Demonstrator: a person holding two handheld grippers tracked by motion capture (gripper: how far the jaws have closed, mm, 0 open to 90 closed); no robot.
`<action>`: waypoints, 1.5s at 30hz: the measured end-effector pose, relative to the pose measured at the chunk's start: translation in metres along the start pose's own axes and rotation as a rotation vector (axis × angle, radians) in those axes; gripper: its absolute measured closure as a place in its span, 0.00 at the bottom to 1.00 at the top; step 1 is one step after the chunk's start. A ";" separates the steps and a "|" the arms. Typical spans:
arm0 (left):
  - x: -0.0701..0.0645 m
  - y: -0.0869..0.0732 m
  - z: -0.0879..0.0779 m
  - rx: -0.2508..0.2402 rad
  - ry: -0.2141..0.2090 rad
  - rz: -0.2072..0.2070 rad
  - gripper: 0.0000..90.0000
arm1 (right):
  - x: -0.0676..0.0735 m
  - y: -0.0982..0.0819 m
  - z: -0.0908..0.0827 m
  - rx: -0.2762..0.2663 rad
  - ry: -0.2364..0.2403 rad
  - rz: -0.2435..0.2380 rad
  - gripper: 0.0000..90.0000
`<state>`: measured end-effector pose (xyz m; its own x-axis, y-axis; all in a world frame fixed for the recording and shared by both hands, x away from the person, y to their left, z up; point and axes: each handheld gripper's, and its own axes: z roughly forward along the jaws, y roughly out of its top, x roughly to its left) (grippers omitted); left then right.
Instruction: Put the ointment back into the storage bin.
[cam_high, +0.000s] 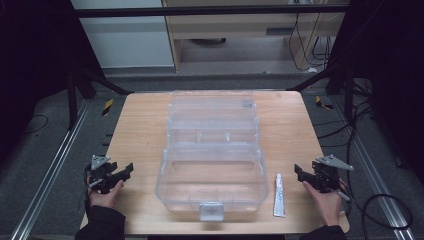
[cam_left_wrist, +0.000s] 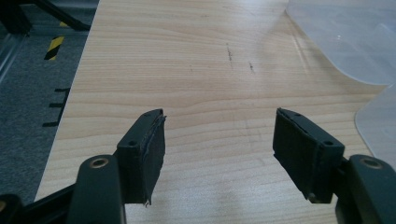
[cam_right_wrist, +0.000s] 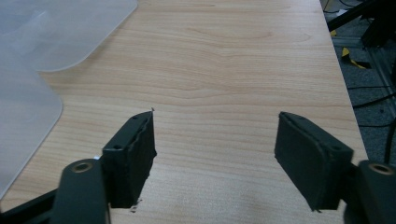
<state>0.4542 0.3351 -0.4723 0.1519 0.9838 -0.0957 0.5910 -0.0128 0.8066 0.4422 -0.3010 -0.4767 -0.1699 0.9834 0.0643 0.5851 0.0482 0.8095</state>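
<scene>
Clear plastic box (cam_high: 212, 160) open at table (cam_high: 140, 130) centre. Small tube (cam_high: 279, 195) lies just right of it. Left gripper (cam_high: 125, 172) and right gripper (cam_high: 300, 172) flank them, fingers spread, empty.

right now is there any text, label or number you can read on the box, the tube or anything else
None can be read.
Small grey label on the far end of the clear plastic box: too small and blurred to read.
Silver tube beside the box: no print legible.
Yellow-and-black hazard tape on the floor: stripes, no words.
</scene>
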 end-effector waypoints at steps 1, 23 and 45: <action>0.000 0.000 0.000 0.004 0.003 0.004 0.38 | 0.000 0.000 0.000 0.000 0.000 0.000 0.36; -0.004 -0.001 0.003 0.045 -0.007 0.041 0.38 | 0.034 0.024 -0.021 0.156 0.068 -0.045 0.45; -0.006 -0.002 0.006 0.064 -0.012 0.065 0.38 | 0.062 0.045 -0.023 0.358 0.099 -0.090 0.49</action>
<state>0.4571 0.3277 -0.4770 0.2006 0.9783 -0.0517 0.6294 -0.0882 0.7721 0.4396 -0.2417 -0.4225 -0.2993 0.9514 0.0723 0.8011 0.2094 0.5607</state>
